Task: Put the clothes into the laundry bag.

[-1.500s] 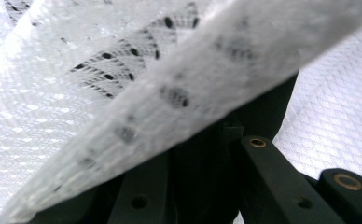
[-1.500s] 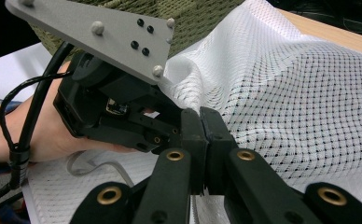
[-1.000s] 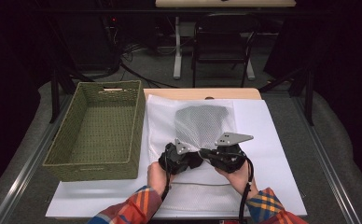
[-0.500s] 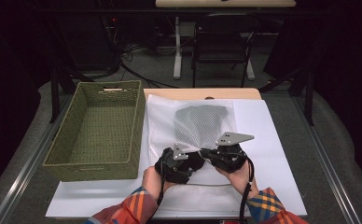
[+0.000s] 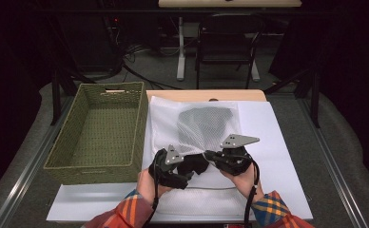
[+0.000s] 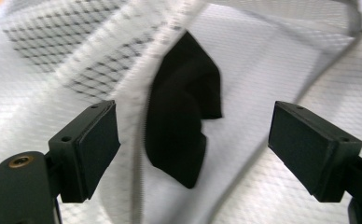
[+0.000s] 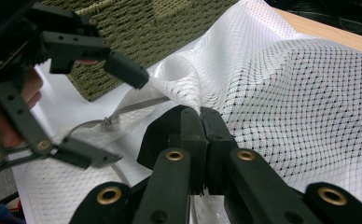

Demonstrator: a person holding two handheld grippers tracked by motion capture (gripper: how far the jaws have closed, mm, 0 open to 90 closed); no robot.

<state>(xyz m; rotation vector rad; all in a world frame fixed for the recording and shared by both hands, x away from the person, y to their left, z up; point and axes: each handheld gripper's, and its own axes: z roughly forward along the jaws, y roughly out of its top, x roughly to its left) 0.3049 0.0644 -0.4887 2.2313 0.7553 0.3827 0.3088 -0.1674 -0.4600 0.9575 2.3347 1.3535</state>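
The white mesh laundry bag (image 5: 197, 128) lay flat on the white sheet (image 5: 277, 142) covering the surface, just right of the woven basket (image 5: 97, 137), w/ a dark garment (image 5: 206, 124) inside showing grey through the net. A black cloth piece (image 6: 181, 126) sat at the bag's near opening, by the zip edge. We judged the bag light, limp and non-fragile; the mesh snags easily and offers no stiff edge, so it will sag from any single hold. Best hold: the hemmed rim at the mouth, not the open net. Right tongs (image 7: 201, 116) were closed, pinching a fold of mesh at that rim and lifting it. Left tongs (image 6: 193, 140) were open; jaws had just been opening, the black cloth lying between them untouched.
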